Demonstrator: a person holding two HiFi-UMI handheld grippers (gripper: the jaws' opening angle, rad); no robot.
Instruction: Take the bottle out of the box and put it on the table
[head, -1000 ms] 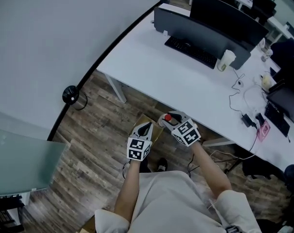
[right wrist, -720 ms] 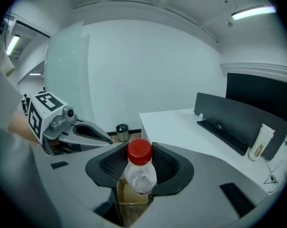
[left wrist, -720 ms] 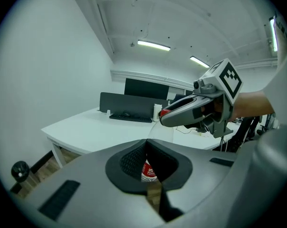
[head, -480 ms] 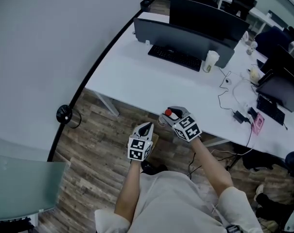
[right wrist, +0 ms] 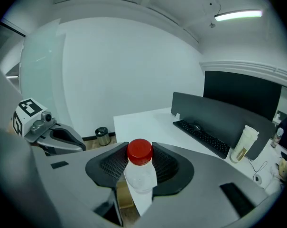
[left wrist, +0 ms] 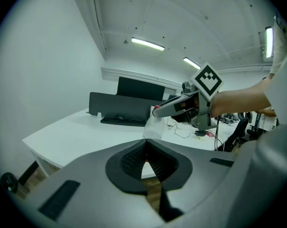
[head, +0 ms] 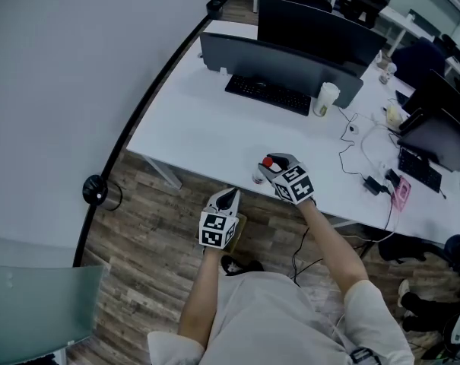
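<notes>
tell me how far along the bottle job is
Done: the bottle is out of the box. In hand: the right tongs are clamped on it just below the red cap, holding it up at the near edge of the table. Left: set it on the tabletop and let go. The left tongs are shut and empty.

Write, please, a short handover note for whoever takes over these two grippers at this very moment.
Left gripper: shut, empty, above the brown cardboard box on the floor.
Right gripper: shut on the neck of the clear plastic bottle with the red cap, held upright at the near edge of the white table.
Done: bottle is out of the box.
Left: set it down on the table, open the jaws, back off.
</notes>
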